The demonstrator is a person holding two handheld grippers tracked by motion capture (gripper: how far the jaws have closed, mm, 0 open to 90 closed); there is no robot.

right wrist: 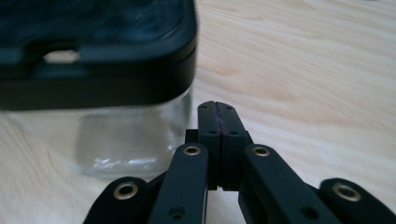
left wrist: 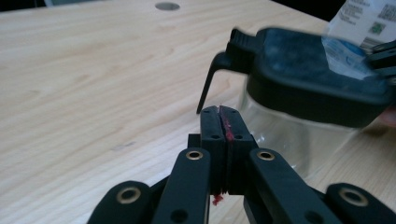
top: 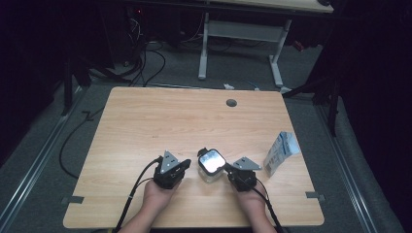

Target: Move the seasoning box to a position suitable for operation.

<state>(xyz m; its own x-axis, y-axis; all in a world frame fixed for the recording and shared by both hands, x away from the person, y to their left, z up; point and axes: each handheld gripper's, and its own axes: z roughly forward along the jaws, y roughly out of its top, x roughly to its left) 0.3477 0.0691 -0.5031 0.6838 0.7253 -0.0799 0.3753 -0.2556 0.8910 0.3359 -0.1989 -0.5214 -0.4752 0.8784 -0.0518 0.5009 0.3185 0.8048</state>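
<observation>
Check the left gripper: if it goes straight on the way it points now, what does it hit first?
Probably the clear jar with the black lid. The left gripper, jaws shut and empty, points just under the lid's latch; the glass sits slightly off-line, so it could graze past. Depth is unclear.

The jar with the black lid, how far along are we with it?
Nothing looks done: the jar stands on the table, its lid on. In hand: the left gripper and right gripper flank it, shut and empty. Gripping it is left.

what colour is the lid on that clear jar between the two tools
Black, on the lid of the clear jar; it shows best in the left gripper view.
</observation>
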